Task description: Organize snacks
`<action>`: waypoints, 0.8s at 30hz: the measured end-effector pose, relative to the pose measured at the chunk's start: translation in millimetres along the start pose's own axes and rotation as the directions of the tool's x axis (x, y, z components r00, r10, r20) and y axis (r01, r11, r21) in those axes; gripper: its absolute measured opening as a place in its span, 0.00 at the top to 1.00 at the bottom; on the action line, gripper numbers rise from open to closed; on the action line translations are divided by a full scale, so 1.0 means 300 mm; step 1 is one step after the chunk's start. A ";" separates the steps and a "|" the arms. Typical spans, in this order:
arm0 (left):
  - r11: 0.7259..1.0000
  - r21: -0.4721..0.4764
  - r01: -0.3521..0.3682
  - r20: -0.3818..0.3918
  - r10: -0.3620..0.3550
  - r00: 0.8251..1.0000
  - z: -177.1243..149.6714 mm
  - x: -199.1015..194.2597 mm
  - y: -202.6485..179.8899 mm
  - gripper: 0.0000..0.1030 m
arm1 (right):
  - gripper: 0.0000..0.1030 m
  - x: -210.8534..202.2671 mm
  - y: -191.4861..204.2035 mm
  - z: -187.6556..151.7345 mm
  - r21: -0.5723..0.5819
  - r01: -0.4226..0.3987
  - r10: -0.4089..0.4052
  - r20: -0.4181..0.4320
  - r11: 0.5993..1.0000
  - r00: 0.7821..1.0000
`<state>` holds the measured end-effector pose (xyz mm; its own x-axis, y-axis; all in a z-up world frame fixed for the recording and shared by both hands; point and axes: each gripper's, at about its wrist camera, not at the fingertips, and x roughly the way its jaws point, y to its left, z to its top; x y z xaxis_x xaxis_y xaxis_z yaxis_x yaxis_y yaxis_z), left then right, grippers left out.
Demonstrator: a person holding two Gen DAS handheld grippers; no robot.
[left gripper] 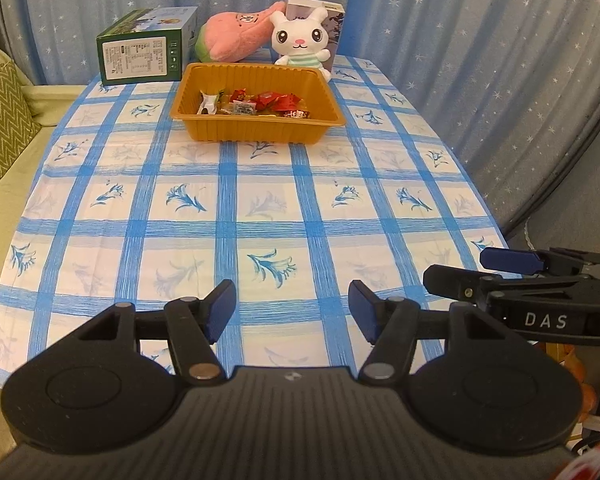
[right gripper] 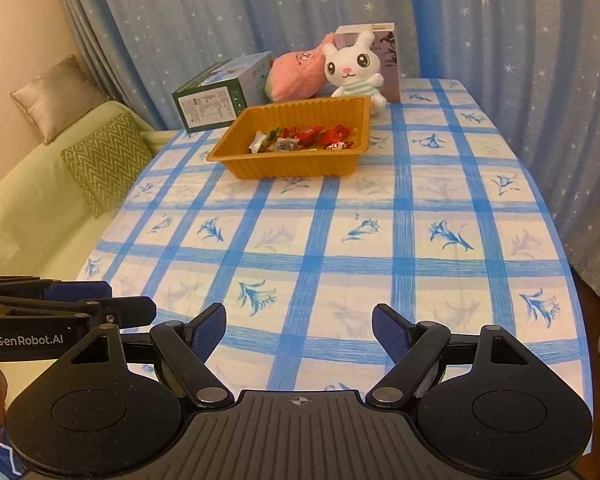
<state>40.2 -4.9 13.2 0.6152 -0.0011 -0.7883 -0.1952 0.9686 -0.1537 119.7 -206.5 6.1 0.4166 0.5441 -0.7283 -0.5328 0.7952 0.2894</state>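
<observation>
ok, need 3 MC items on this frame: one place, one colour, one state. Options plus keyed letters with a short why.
1. Where do the wrapped snacks lie?
A. in the tray
B. on the cloth
C. on the green box

2. What colour is the tray?
A. white
B. amber
C. green

3. How is the left tool?
A. shut on a snack
B. open, empty
C. shut on the rabbit

Key: 1 A, all wrappers sit inside the tray walls. 2 B, its ribbed walls are amber. 3 B, its pads stand apart over bare tablecloth.
</observation>
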 end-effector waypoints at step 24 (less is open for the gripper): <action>1.000 0.013 0.006 -0.001 -0.006 1.000 0.010 0.007 -0.008 0.42 | 0.23 -0.005 -0.003 0.001 0.010 0.004 -0.004 0.002 1.000 1.000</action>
<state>44.2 -6.6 13.6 0.6157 -0.0075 -0.7880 -0.1815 0.9717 -0.1511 119.9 -207.9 7.1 0.4203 0.5415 -0.7281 -0.5240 0.7999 0.2925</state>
